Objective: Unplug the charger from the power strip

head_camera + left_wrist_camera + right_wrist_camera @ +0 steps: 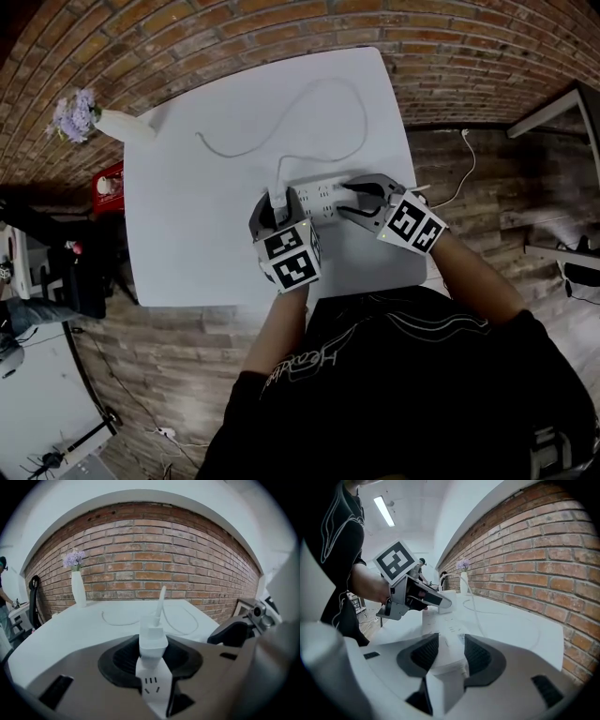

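Between the jaws of the left gripper (152,659): the charger (153,634), pinched by its sides and apparently still seated in the power strip (155,686) just under the pads.
Right gripper (446,656): clamped on the strip's other end, low over the table (216,234).
Pull: best straight out along the prongs without twisting, while the right grip holds firm so the strip does not lift.
Cable (161,602): leaves the charger beyond the left jaws in a slack loop and is unlikely to snag.
Left gripper view only: the bite on the charger's body.
Head view only: both grippers side by side along the strip.
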`<state>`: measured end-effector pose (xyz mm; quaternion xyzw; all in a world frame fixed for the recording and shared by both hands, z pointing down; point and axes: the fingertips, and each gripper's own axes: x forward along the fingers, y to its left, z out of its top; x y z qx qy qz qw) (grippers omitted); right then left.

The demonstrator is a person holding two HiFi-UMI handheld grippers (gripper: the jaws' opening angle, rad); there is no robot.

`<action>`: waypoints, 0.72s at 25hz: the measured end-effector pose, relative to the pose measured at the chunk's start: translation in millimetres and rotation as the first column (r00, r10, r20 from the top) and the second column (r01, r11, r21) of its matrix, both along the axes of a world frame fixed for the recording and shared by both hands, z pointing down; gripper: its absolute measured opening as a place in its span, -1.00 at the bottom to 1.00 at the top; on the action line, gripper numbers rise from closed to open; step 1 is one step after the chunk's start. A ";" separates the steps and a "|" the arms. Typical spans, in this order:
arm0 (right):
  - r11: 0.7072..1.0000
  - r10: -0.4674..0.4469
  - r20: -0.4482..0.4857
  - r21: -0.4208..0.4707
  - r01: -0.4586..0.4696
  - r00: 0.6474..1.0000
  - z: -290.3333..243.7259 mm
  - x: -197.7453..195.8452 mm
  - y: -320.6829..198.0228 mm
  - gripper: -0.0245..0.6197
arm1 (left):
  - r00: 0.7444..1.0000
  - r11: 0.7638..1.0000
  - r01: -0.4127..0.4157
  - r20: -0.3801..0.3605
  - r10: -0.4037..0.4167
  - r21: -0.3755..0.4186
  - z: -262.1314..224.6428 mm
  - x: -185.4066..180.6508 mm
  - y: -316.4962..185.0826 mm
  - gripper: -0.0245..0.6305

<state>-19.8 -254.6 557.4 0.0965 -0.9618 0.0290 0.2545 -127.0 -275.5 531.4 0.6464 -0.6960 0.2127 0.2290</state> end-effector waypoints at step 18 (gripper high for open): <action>1.000 0.009 -0.009 -0.008 -0.009 1.000 1.2 -0.2 -0.6 -0.44 | 1.000 1.000 -0.012 -0.001 0.012 -0.029 3.3 1.0 -1.6 -0.51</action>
